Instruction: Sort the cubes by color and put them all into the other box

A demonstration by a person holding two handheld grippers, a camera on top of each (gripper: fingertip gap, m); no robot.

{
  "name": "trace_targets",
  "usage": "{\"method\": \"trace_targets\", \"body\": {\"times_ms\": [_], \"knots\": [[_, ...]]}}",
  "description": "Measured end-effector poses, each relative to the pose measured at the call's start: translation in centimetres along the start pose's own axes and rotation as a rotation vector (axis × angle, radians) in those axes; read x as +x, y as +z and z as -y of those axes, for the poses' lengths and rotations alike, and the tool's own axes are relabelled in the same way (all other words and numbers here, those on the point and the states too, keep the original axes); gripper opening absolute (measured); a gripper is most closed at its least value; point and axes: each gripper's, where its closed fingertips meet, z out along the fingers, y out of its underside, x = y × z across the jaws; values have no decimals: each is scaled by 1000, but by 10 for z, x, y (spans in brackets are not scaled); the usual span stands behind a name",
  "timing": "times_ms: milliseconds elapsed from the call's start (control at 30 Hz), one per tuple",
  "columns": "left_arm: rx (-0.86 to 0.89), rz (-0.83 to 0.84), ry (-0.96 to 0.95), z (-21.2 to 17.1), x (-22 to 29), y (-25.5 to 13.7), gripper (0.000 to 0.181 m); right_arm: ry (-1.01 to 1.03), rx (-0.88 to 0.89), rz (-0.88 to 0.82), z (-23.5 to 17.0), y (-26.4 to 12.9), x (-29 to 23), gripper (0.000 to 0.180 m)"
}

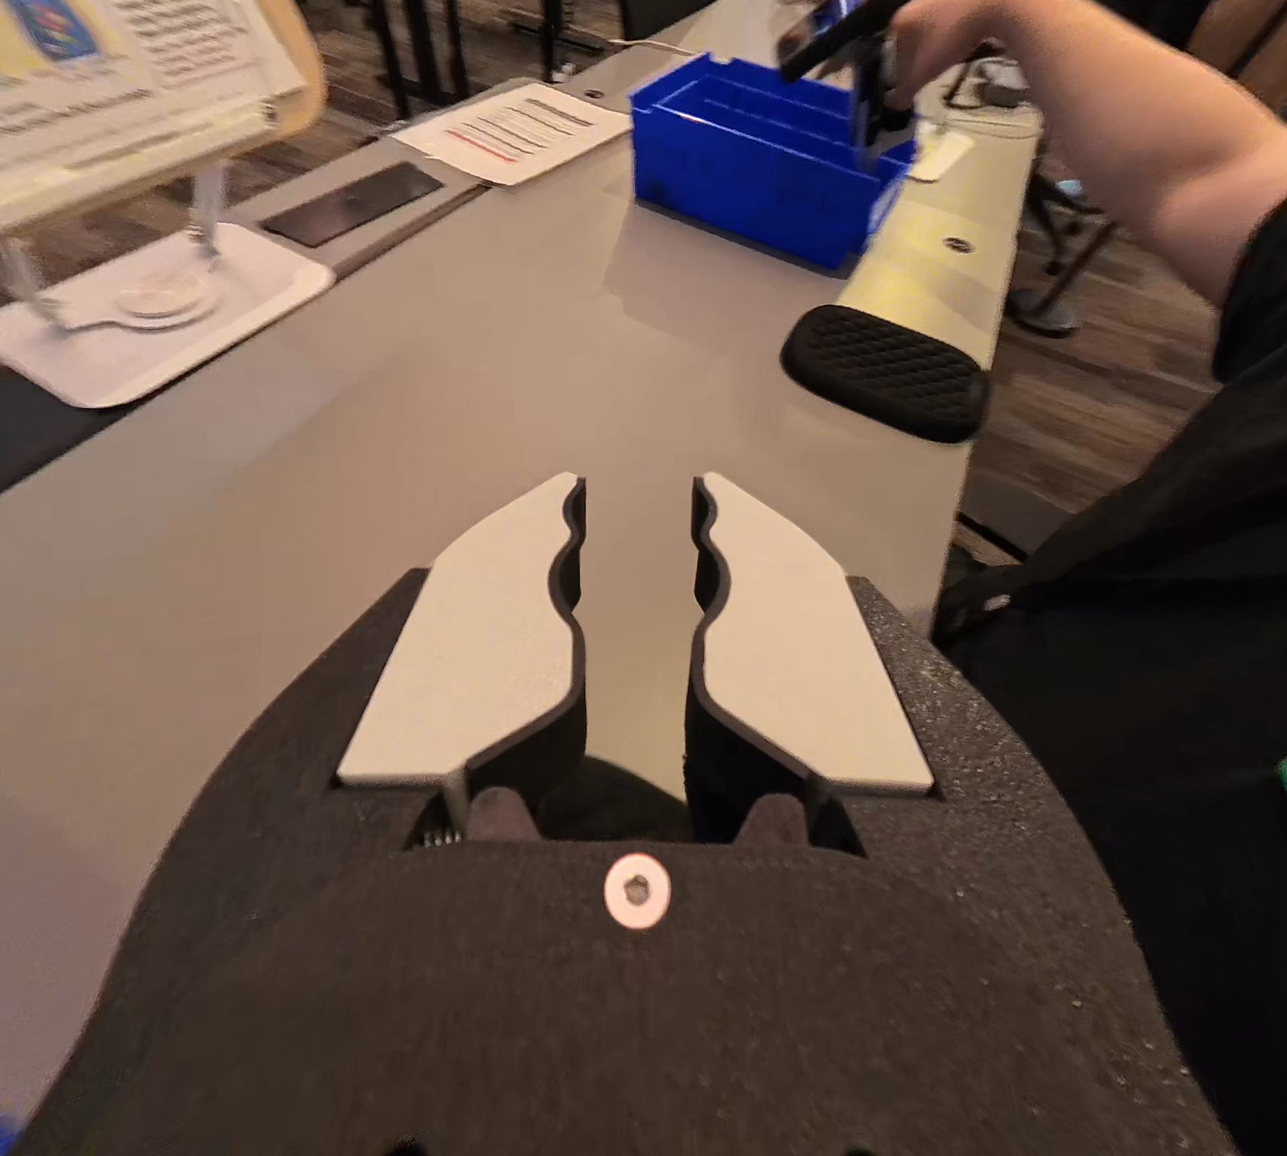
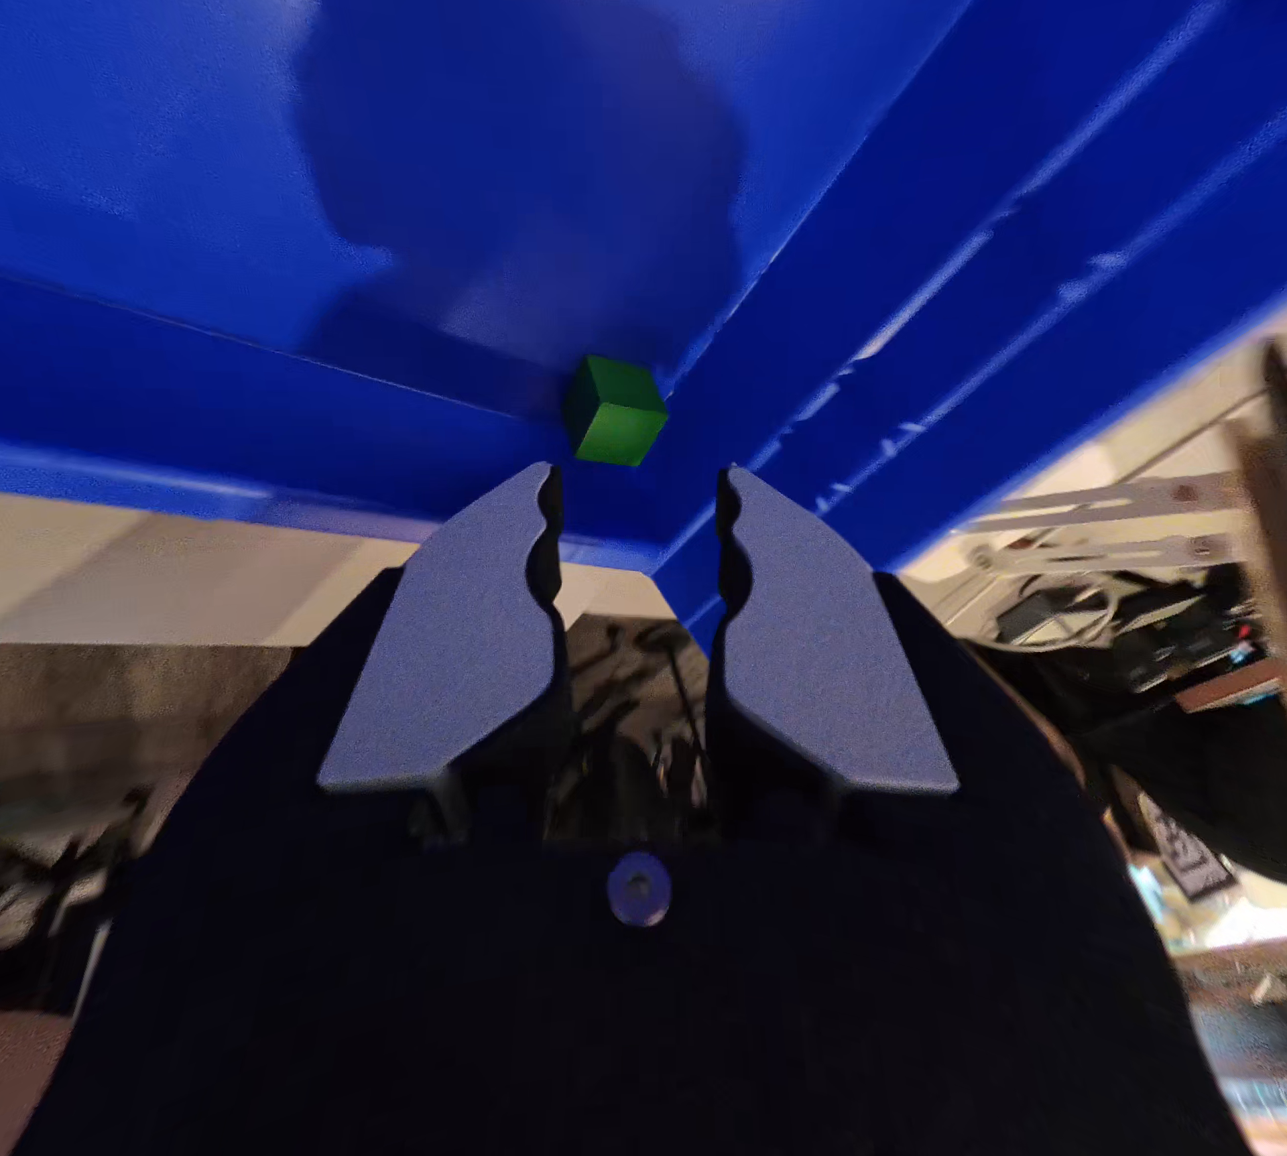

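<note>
two views showed the scene. in the left wrist view, the left gripper (image 1: 638,482) hung over the grey worktop (image 1: 446,398) with its jaws apart and nothing between them. far ahead sat a blue box (image 1: 752,176) on the worktop, and a hand (image 1: 989,43) held the right gripper (image 1: 879,137) down into it. a sheet of paper (image 1: 515,130) lay left of the box. in the right wrist view, the right gripper (image 2: 639,478) had its jaws apart and held nothing. a green cube (image 2: 615,412) sat just past the tips, in a corner inside the blue box (image 2: 209,113).
</note>
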Motion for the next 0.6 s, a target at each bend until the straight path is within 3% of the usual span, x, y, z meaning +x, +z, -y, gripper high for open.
{"method": "trace_targets", "body": {"times_ms": [200,333,500,600], "knots": [[-98,409,-27,-30,-84,-77,35,-24,462,-182,48,-114,-23,40],[-241,660,-78,-77,-154,-148,31,-108,789,-159,81,-180,-79,40],[-444,709,-270,-147,-200,-198,26,-239,995,-130,118,-229,-145,40],[-566,668,-358,-182,-212,-200,26,-319,1031,-143,138,-249,-176,41]]}}
